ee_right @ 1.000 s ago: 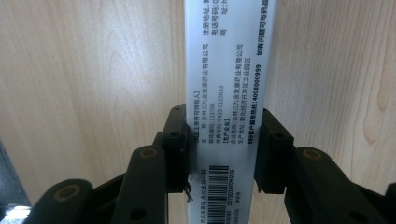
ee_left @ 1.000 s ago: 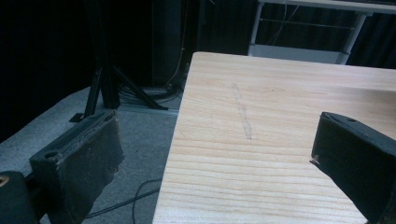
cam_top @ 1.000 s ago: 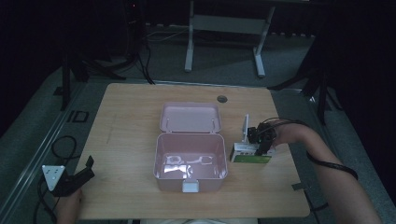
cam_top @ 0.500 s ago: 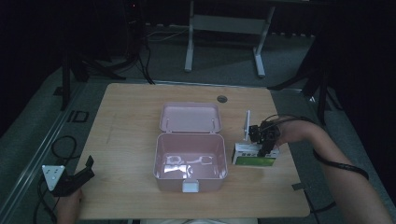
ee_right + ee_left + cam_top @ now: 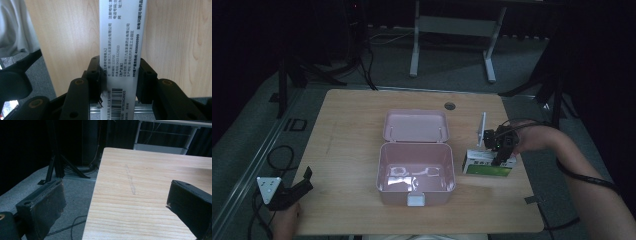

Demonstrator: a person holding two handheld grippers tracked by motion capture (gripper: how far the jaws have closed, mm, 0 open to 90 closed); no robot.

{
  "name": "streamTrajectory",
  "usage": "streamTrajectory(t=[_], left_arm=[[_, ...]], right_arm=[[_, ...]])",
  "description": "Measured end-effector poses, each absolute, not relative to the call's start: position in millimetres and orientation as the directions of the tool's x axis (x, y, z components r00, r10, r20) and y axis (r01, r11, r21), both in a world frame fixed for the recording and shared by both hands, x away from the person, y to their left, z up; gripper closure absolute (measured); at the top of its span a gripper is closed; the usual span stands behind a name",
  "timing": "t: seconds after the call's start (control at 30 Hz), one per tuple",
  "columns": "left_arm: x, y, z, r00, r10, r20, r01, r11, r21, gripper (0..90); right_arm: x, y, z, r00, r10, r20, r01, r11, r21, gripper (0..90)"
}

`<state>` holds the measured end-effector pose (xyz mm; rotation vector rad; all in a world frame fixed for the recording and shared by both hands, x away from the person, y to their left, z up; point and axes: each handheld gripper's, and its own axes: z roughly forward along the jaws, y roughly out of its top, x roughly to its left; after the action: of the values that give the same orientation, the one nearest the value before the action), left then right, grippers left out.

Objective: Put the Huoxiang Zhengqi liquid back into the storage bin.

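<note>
Across the middle of the high view lies the wooden counter (image 5: 352,130), with an open pink box (image 5: 416,170) at its centre, lid folded back toward the top of the frame. Right of that box, a green-and-white carton (image 5: 484,167) sits clamped by the right hand-held gripper (image 5: 498,150); in the right gripper view its black jaws press on both sides of the carton's printed white face (image 5: 120,50), above bare wood. At lower left of the high view, the left hand-held gripper (image 5: 287,192) rests at the counter's edge, its jaws spread wide with nothing between them in the left gripper view (image 5: 115,205).
</note>
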<state>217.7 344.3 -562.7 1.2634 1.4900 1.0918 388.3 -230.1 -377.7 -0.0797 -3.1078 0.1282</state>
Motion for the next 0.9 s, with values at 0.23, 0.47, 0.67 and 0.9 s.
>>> streamTrajectory(t=[0.23,0.47,0.67,0.9], left_arm=[[218,344,-563,-0.105,0.991,-0.080,0.223,0.102,0.969,2.1],[218,344,-563,-0.106,0.991,-0.080,0.226,0.103,0.969,2.1],[218,345,-563,-0.106,0.991,-0.080,0.226,0.103,0.969,2.1],[218,345,-563,-0.105,0.991,-0.080,0.226,0.102,0.969,2.1]], right_arm=[[380,-230,-349,-0.997,0.070,0.019,0.068,0.996,-0.057,61.9],[373,-228,-325,-0.996,0.094,-0.001,0.094,0.994,-0.061,62.0],[371,-219,-314,-0.994,0.109,-0.004,0.109,0.990,-0.089,61.9],[365,-201,-298,-0.997,0.073,-0.007,0.074,0.996,-0.043,62.0]])
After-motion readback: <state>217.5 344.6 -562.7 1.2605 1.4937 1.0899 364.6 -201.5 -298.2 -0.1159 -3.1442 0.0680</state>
